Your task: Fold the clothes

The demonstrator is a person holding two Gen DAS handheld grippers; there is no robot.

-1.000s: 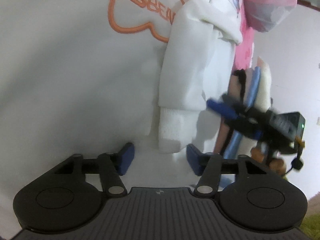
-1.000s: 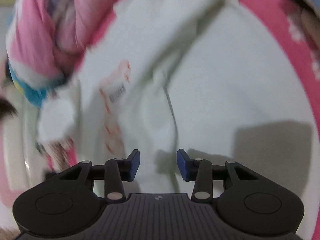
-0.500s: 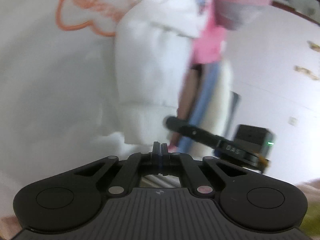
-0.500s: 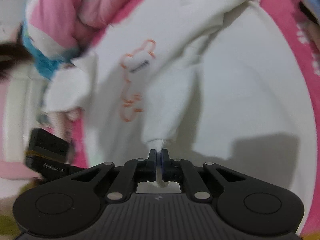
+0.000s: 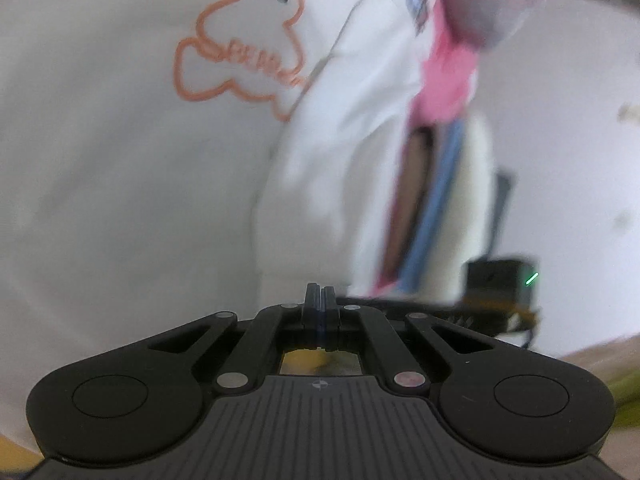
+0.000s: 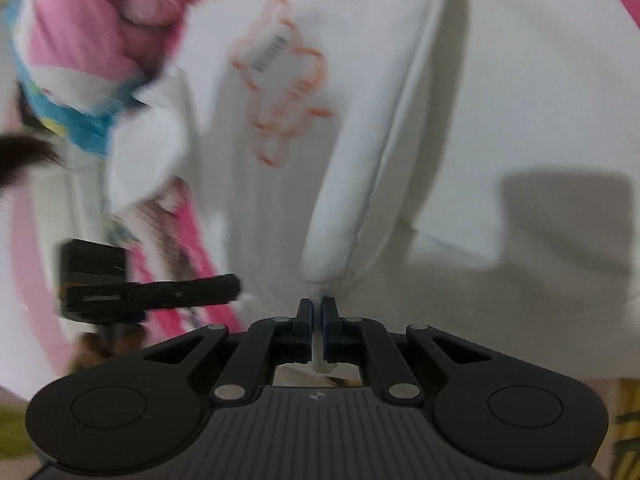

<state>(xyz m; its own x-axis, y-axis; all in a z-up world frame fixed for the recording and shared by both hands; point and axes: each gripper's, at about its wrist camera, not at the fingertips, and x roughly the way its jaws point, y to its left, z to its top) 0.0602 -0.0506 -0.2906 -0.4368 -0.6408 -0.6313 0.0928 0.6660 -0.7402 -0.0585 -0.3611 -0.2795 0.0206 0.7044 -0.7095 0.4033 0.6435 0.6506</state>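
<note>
Since a second ago both sets of jaws have gone from standing apart to pressed together, and the white sweatshirt (image 6: pixel 400 100) has swung in both views. On my right gripper (image 6: pixel 317 312) a ribbed cuff shows pinched between the closed jaws, with a sleeve (image 6: pixel 360 184) running up and away from it toward the sweatshirt's body. My left gripper (image 5: pixel 319 308) is closed too, tips against the cloth's edge; whether cloth is caught between them I cannot tell (the frame is blurred).

Taking the orange bear print (image 6: pixel 286 92) as landmark: the held sleeve lies just right of it in the right view, long axis running cuff-near to shoulder-far, the cuff pointing back at me. A heap of pink clothes (image 6: pixel 104 28) sits left of the print.

I judge this a sleeve-fold step: next I would carry the cuff across toward the print, keeping the sleeve flat and the pinch firm.
</note>
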